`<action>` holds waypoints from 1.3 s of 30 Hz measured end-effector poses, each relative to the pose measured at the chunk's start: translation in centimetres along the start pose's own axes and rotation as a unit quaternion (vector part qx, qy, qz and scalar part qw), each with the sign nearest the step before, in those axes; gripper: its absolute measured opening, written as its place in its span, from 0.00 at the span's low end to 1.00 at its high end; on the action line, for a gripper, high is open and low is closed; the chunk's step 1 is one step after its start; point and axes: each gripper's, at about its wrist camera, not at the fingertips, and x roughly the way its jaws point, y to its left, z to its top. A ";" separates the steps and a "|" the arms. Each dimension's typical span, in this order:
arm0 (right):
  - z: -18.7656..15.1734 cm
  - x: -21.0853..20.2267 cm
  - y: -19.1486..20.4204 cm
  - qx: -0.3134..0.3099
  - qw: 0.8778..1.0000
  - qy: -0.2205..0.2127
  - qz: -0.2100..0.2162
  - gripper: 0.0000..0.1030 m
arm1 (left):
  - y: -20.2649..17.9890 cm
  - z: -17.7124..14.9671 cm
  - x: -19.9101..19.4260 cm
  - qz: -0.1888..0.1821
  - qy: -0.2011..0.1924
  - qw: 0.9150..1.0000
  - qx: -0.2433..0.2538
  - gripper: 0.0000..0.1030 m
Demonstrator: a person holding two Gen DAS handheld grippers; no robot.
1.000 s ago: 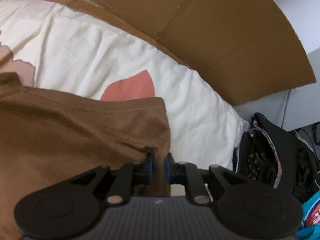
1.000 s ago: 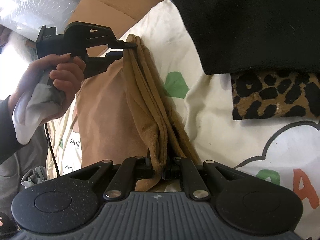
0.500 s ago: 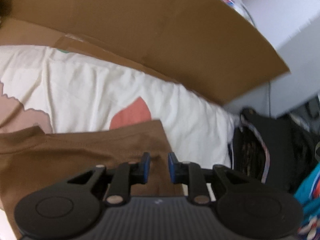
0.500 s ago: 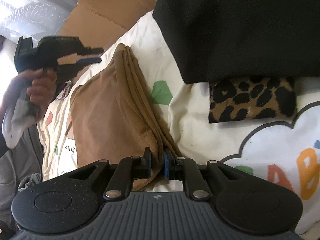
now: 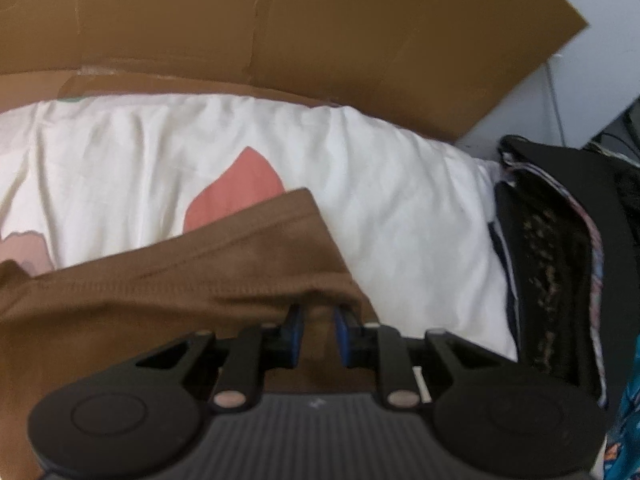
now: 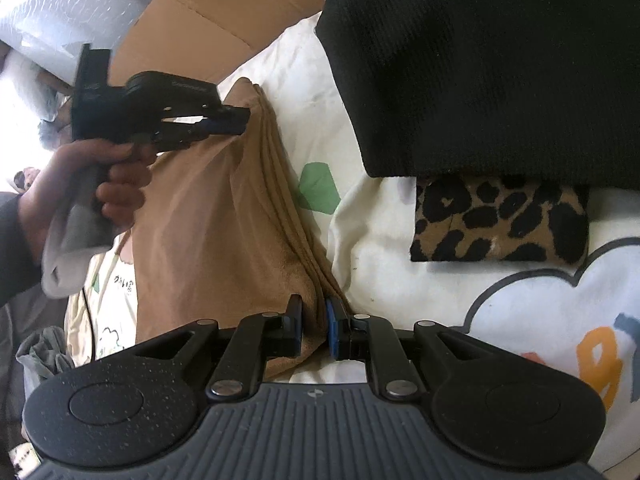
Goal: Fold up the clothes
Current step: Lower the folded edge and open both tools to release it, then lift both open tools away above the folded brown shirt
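**Both claws at the stacked edge of the brown garment**

The brown garment (image 6: pixel 208 216) lies on the printed cream sheet (image 6: pixel 400 280), folded so that several layers stack along its edge, which runs from about 11 o'clock down to 6 o'clock in the right wrist view. The right gripper (image 6: pixel 314 326) has its jaws narrowed on the near end of that stacked edge, with cloth bunched between the blue pads; gripping there would keep the layers from sliding apart. At 10 o'clock in the same view, the left gripper (image 6: pixel 236 120), held in the person's left hand (image 6: pixel 116 176), meets the far end of the same edge. In its own blurred view, the left gripper (image 5: pixel 318 320) has its pads a little apart with brown cloth between and over their tips; whether they truly pinch it I cannot tell. Holding both ends suggests the edge is to be kept straight for another fold or for setting down.

Beyond the garment, toward 1 o'clock, a black knit garment (image 6: pixel 480 60) overlaps a folded leopard-print piece (image 6: pixel 500 220), probably already finished. Cardboard (image 5: pixel 280 32) stands behind the sheet at 12 o'clock.
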 end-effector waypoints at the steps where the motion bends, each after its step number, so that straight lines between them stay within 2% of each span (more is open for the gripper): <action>1: 0.1 -0.1 0.1 -0.002 1.000 0.000 -0.002 0.12 | 0.2 0.4 0.1 -0.003 0.001 1.000 -0.009 0.18; 7: 0.1 -0.1 0.5 -0.015 1.000 0.000 -0.023 0.12 | 0.3 1.7 0.2 -0.004 0.009 1.000 -0.022 0.15; 10: 0.2 0.2 0.3 -0.015 0.999 0.004 -0.032 0.17 | 0.5 2.3 0.0 -0.005 0.010 0.999 -0.032 0.14; 13: 0.3 0.5 0.2 -0.020 0.999 0.008 -0.039 0.17 | 0.8 2.9 -0.1 -0.003 0.002 1.000 -0.029 0.13; 15: 0.3 0.7 0.2 -0.025 0.999 0.011 -0.043 0.17 | 1.2 3.4 -0.5 0.004 -0.012 1.000 -0.026 0.14; 17: 0.2 0.8 0.1 -0.027 0.999 0.012 -0.045 0.17 | 2.1 4.1 -0.8 0.021 -0.013 0.999 -0.028 0.17; 18: 0.2 0.8 0.0 -0.027 0.999 0.013 -0.045 0.17 | 2.8 4.5 -0.9 0.018 -0.012 0.999 -0.032 0.17; 20: 0.2 0.9 -0.2 -0.024 0.999 0.014 -0.046 0.17 | 4.0 5.2 -1.6 0.011 -0.014 0.999 -0.039 0.17; 26: 0.5 0.3 -0.4 -0.011 0.999 0.021 -0.042 0.19 | 6.2 6.0 -5.6 0.009 -0.037 0.999 -0.006 0.18; 34: 1.0 -1.4 -0.6 -0.006 0.999 0.014 -0.034 0.21 | 9.7 2.7 -10.5 0.014 -0.026 0.999 0.018 0.24; 39: 1.8 -1.8 -0.4 -0.013 0.999 0.008 -0.031 0.21 | 11.6 0.2 -11.6 0.033 -0.022 0.999 0.012 0.26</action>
